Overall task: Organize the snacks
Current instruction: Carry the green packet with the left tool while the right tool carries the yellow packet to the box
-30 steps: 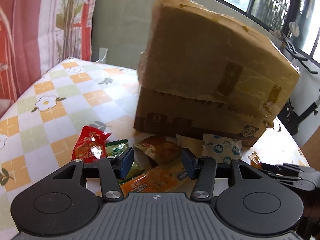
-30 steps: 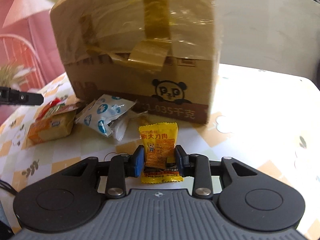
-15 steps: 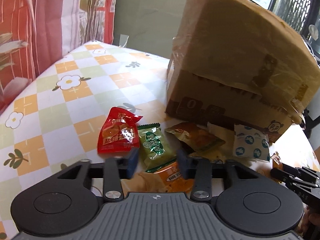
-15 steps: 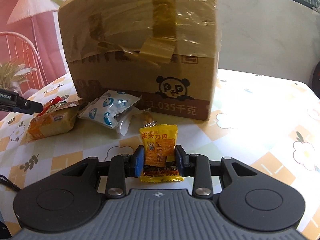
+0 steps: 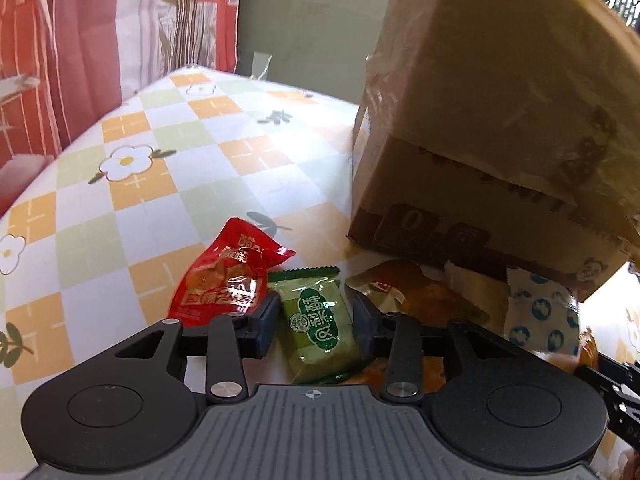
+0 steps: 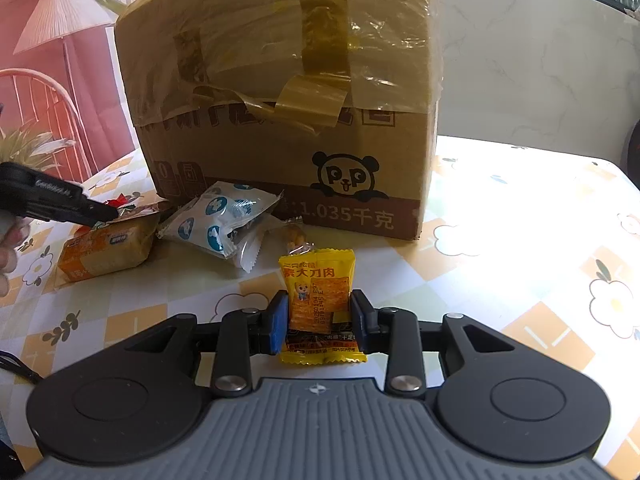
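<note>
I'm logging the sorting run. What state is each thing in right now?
Left gripper: open, astride the green packet.
Right gripper: shut on the yellow packet.
Box: closed, tape peeling.
Red packet: sealed, lying flat.
White packet: sealed, lying by the box.

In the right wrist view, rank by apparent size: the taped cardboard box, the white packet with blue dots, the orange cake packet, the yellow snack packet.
1. Taped cardboard box.
2-3. White packet with blue dots and orange cake packet: alike, unranked.
4. Yellow snack packet, though it sits nearest the camera.
</note>
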Demonstrator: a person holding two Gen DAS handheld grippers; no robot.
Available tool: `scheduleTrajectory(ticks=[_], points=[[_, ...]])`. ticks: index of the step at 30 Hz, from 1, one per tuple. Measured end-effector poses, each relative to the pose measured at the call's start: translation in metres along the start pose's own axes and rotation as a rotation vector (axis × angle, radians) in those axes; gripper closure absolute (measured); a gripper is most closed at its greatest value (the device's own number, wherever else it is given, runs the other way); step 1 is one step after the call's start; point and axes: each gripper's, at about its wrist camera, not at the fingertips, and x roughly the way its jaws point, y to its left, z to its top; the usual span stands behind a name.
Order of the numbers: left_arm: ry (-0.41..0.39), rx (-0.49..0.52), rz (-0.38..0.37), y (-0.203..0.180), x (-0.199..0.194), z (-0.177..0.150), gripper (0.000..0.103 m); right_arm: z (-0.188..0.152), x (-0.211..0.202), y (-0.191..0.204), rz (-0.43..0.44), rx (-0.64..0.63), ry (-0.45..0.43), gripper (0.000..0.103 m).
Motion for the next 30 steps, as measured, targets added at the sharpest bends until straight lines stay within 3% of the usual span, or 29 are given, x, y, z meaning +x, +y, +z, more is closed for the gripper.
scheduleTrajectory(ticks=[6,12,23,30], points=[[-0.028,0.098,0.067,-0.016,0.004,-0.007,0.060,0.000,0.000,0.000,0.000,0.000,0.000,0.068],[-0.046,0.079,0.090,-0.018,-0.016,-0.018,0.064,0.000,0.000,-0.001,0.005,-0.001,0.003,0.068],[-0.128,0.097,0.029,-0.016,-0.065,-0.024,0.064,0.000,-0.002,0.000,-0.018,-0.001,0.003,0.069],[-0.197,0.138,-0.023,-0.030,-0.086,-0.011,0.064,0.008,-0.034,-0.004,-0.013,0.040,-0.077,0.069]])
